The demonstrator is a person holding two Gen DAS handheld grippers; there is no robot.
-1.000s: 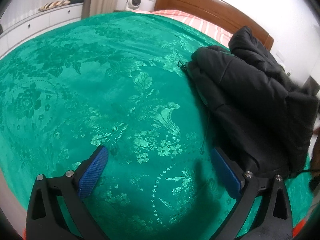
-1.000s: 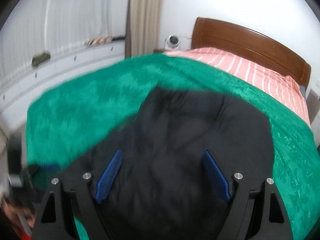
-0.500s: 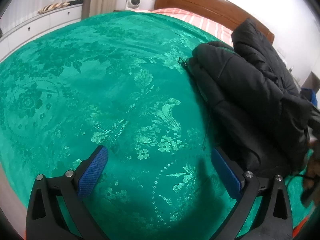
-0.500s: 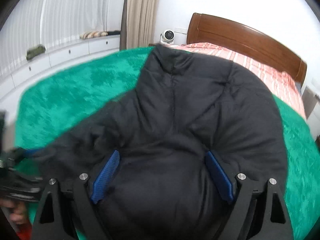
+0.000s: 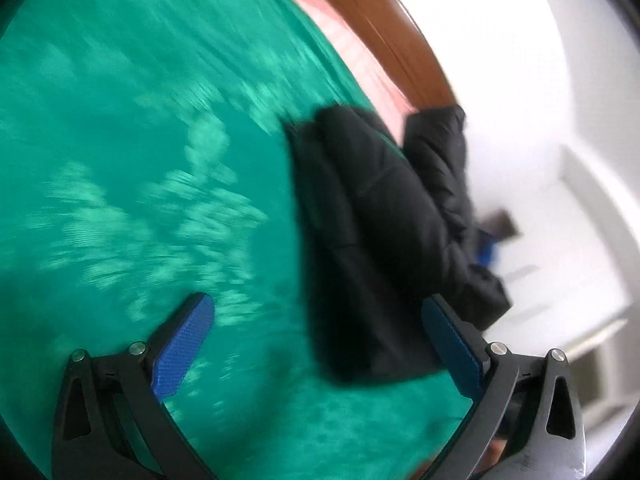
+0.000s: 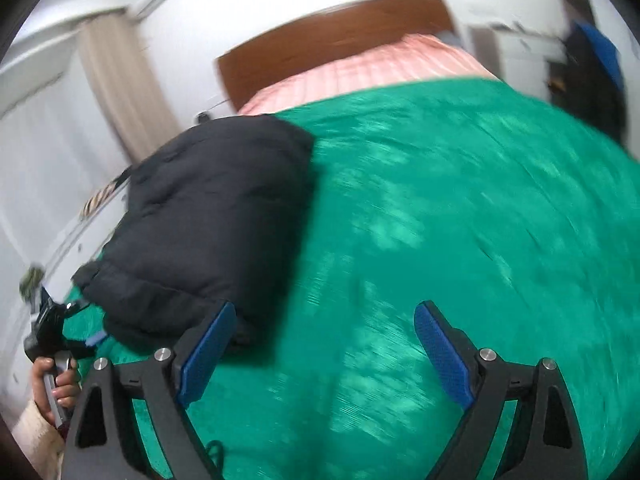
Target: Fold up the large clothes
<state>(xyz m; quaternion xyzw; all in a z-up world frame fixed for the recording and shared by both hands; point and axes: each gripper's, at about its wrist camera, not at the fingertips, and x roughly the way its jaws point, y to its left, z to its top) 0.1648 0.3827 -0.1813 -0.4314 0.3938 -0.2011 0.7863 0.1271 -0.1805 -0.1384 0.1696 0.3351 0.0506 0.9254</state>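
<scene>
A black puffer jacket [image 5: 384, 232] lies bunched in a thick folded heap on the green patterned bedspread [image 5: 140, 160]. In the right wrist view the jacket [image 6: 208, 216] sits to the left on the bedspread [image 6: 460, 220]. My left gripper [image 5: 316, 344] is open and empty, its right finger close to the jacket's near edge. My right gripper [image 6: 320, 344] is open and empty, its left finger just in front of the jacket's near corner. The left gripper [image 6: 52, 332] also shows at the far left of the right wrist view, held in a hand. Both views are blurred by motion.
A wooden headboard [image 6: 332, 36] and a pink striped sheet [image 6: 360, 68] are at the far end of the bed. A beige curtain [image 6: 120, 84] hangs at the left. White furniture [image 5: 580, 280] stands beside the bed. Dark clothing hangs on a door [image 6: 592, 68] at far right.
My right gripper has swung off the jacket to the right; the jacket now lies left of it. My left gripper has turned right, toward the jacket. Both stay open.
</scene>
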